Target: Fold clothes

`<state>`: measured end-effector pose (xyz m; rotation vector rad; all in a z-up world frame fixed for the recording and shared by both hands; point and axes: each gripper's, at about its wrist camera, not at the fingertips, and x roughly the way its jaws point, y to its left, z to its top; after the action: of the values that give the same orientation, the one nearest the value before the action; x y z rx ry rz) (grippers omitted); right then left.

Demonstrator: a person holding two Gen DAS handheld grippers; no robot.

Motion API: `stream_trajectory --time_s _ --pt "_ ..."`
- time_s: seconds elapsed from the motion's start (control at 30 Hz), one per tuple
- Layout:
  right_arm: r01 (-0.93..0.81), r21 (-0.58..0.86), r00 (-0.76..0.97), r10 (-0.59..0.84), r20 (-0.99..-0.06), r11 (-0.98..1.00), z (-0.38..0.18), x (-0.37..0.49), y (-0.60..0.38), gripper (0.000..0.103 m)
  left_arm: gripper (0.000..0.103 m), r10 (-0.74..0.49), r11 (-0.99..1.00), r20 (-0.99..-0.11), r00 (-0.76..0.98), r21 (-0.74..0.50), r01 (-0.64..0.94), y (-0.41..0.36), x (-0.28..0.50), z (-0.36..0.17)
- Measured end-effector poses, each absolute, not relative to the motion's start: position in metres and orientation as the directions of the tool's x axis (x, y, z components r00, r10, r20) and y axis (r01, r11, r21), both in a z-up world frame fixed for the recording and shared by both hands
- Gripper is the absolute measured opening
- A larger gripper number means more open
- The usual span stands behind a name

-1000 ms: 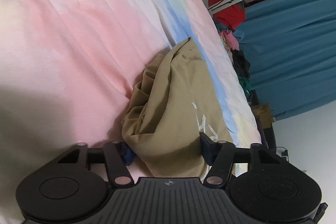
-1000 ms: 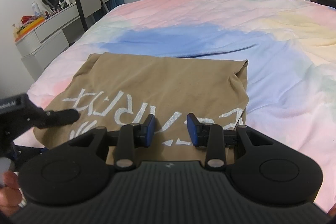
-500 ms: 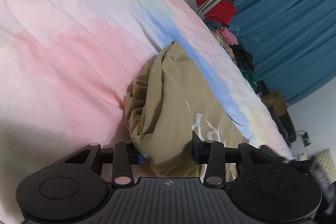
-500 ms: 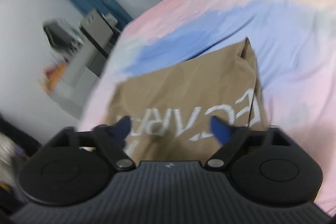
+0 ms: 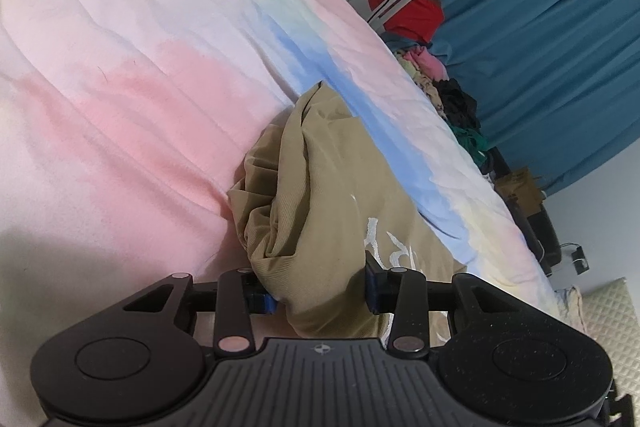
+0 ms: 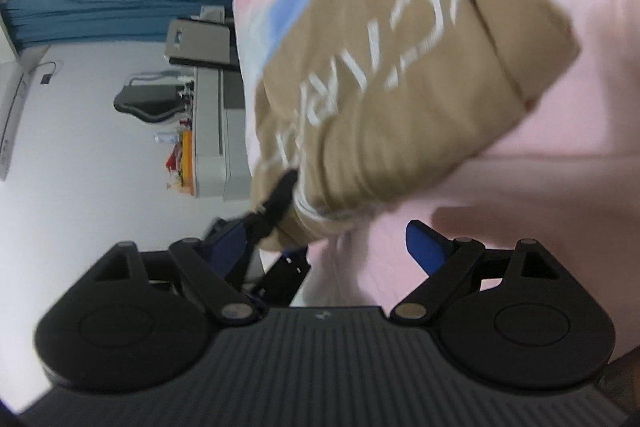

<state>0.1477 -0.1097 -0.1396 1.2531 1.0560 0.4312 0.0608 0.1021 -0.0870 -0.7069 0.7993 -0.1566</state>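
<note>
Tan shirt (image 5: 340,195) bunched, lettering partly hidden, right view blurred, bedspread (image 5: 140,99)

The left gripper (image 5: 318,287) points toward 12 o'clock in its own view, its two black fingers set moderately apart, with blue pads at 9 and 3 o'clock pressing on the thick bunch of tan cloth (image 5: 332,227) between them. The right gripper (image 6: 324,247) is rolled hard to one side, so its view is tipped, and its fingers are spread wide, one blue pad (image 6: 424,247) at 3 o'clock and the other at 9 o'clock, with nothing between them. In the right wrist view the left gripper's fingers (image 6: 276,203) show at about 10 o'clock, just beside the right gripper's left finger, pinching the cloth's near corner.
</note>
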Motion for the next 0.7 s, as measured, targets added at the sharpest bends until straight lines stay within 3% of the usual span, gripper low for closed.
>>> stream_trajectory --time_s 0.43,0.5,0.63,0.7 --pt "0.333 0.913 0.608 0.686 -0.400 0.236 -0.158 0.160 -0.110 0.085 0.039 -0.434 0.724 -0.574 0.694 -0.681 -0.110 0.114 0.067 -0.094" --pt "0.350 0.908 0.637 0.651 -0.412 0.232 -0.159 0.160 -0.112 0.071 0.038 -0.445 0.710 -0.565 0.695 -0.695 -0.111 0.117 0.068 -0.096" --pt "0.358 0.897 0.685 0.579 -0.441 0.259 -0.159 0.162 -0.116 0.060 0.035 -0.469 0.672 -0.536 0.702 -0.733 -0.111 0.119 0.071 -0.099" --pt "0.356 0.886 0.701 0.543 -0.463 0.297 -0.156 0.163 -0.115 0.047 0.033 -0.474 0.662 -0.526 0.706 -0.742 -0.109 0.119 0.072 -0.099"
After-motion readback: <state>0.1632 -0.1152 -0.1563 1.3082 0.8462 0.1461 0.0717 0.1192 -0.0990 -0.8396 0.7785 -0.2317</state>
